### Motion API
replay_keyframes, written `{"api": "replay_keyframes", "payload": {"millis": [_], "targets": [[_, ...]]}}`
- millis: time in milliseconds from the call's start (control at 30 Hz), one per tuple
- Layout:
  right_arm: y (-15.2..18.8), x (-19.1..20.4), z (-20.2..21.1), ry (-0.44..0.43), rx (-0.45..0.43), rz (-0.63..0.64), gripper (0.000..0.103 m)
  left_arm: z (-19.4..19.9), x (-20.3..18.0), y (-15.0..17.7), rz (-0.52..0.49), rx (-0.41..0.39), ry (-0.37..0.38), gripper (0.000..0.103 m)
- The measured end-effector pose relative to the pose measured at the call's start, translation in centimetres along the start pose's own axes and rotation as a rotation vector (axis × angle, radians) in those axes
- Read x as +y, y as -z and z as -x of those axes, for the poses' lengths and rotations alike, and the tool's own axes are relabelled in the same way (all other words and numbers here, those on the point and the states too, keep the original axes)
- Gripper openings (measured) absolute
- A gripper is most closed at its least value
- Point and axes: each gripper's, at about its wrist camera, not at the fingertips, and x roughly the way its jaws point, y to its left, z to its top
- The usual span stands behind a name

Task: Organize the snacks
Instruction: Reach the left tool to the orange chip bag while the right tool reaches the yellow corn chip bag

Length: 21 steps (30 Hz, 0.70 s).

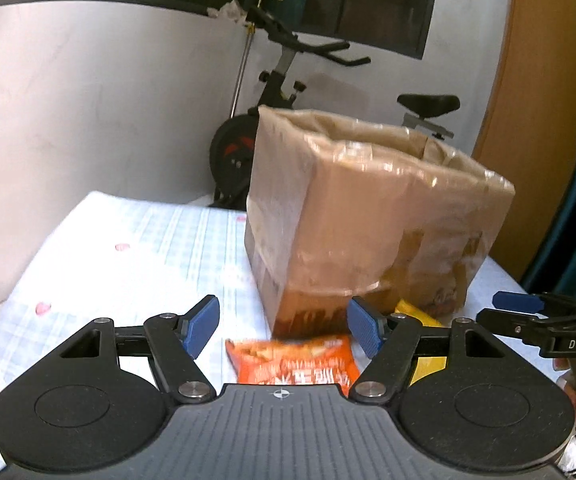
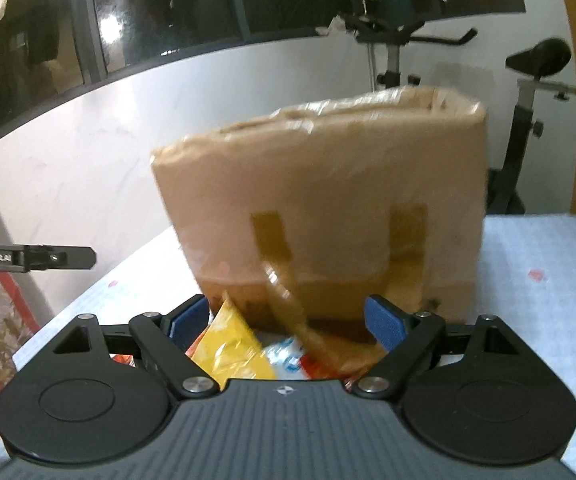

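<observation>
Left gripper (image 1: 283, 330) fingers wide, empty; right gripper (image 2: 288, 322) likewise.

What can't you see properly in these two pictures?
- Inside of the tall taped brown cardboard box: both views look at its walls from low down.
- Orange crinkly snack packet: the left wrist view loses its lower part behind the gripper body, and its print is blurred.
- Yellow shiny snack packet: partly hidden by the right gripper body.
- Blue-and-white wrapper: too blurred to identify.
</observation>
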Motion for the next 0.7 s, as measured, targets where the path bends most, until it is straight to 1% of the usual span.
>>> {"api": "replay_keyframes", "payload": {"millis": [200,500,600,633,700], "targets": [[1.8,0.5,-1.3,-0.031,0.040,-0.030,0.087,-0.5,0.1,1.4,-0.012,0.017,0.017,0.073],[3.9,0.3,-3.7,-0.065,0.110,-0.073,0.087,-1.7,0.0,3.0,-0.001,0.057,0.040,0.073],[4.5,0.2,-4.2,-0.100,0.106,-0.114,0.087,-2.3,-0.2,3.5,-0.003,0.073,0.045,0.074],[4.6,0.2,-4.4,-0.109,0.112,-0.121,0.083,-2.5,-0.3,3.6,-0.001,0.077,0.046,0.074],[4.8,0.0,-4.3,-0.132,0.092,-0.140,0.077,-2.9,-0.3,3.8,0.005,0.087,0.050,0.075]]}}
